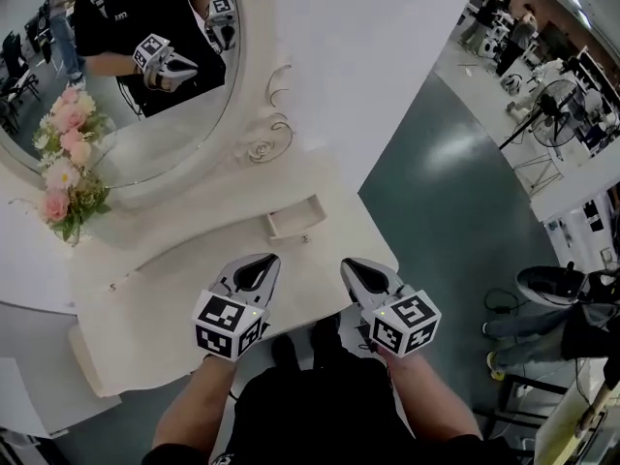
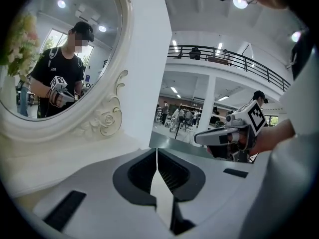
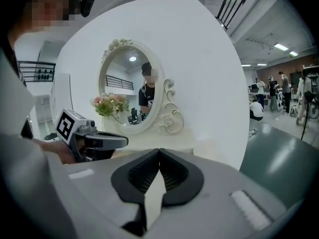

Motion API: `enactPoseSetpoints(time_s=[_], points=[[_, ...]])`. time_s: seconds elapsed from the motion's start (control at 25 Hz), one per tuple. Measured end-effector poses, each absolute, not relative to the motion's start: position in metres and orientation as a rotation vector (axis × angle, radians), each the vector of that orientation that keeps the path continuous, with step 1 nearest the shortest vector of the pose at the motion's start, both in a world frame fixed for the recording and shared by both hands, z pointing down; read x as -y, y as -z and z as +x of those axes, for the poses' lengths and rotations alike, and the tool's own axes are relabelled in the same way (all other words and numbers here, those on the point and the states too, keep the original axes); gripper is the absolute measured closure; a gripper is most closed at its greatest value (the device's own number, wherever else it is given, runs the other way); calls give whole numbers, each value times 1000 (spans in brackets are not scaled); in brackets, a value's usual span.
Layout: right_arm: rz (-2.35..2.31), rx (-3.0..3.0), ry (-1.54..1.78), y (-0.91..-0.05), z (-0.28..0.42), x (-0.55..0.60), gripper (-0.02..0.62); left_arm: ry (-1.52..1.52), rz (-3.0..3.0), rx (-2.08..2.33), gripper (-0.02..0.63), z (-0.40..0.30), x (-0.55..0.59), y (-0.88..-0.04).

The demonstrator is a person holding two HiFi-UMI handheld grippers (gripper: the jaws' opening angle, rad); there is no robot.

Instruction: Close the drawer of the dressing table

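Observation:
A white dressing table [image 1: 165, 279] carries a small drawer [image 1: 294, 217] under its oval mirror [image 1: 126, 76]. The drawer stands pulled out, its inside showing and its knob facing me. My left gripper [image 1: 265, 261] hovers over the table's front edge just short of the drawer, jaws shut and empty, as its own view confirms [image 2: 157, 151]. The right gripper [image 1: 351, 265] is beside it past the table's right corner, also shut with nothing held [image 3: 159, 151]. Each gripper shows in the other's view: the right gripper [image 2: 224, 136] and the left gripper [image 3: 99, 141]. The drawer is hidden in both gripper views.
Pink and white flowers [image 1: 63, 163] stand at the mirror's left. A white wall panel [image 1: 368, 56] rises behind the table. To the right lies grey-green floor [image 1: 436, 192] with a fan on a stand [image 1: 547, 105] and cabled equipment [image 1: 552, 294].

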State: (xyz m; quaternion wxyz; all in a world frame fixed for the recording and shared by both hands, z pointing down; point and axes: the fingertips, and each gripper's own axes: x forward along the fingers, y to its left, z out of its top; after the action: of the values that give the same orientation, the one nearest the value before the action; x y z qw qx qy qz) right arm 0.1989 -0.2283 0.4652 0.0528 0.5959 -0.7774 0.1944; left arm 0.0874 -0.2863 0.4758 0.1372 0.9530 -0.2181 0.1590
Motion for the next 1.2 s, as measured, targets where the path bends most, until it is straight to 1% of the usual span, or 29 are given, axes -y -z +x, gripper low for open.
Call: enactPoseSetpoints(time_s=[0.04, 0.08, 0.12, 0.16, 0.36, 0.52, 0.8, 1.2], points=[[1795, 2354, -590, -472, 200, 235, 583, -462, 2744, 646, 592, 86, 289, -480], [1774, 2345, -600, -480, 200, 241, 562, -466, 2729, 660, 591, 85, 292, -484], [1750, 2335, -616, -489, 201, 247, 520, -470, 2714, 671, 592, 85, 294, -487], [1727, 2327, -635, -497, 201, 253, 508, -474, 2702, 679, 592, 85, 295, -491], [1630, 2285, -737, -542, 203, 277, 489, -492, 2653, 695, 591, 88, 298, -504], [1605, 2230, -726, -569, 203, 292, 476, -492, 2621, 745, 592, 89, 301, -513], [1550, 2279, -784, -590, 194, 315, 463, -484, 2567, 809, 592, 91, 309, -518], [1460, 2154, -903, -642, 192, 331, 453, -458, 2505, 862, 592, 87, 312, -525]])
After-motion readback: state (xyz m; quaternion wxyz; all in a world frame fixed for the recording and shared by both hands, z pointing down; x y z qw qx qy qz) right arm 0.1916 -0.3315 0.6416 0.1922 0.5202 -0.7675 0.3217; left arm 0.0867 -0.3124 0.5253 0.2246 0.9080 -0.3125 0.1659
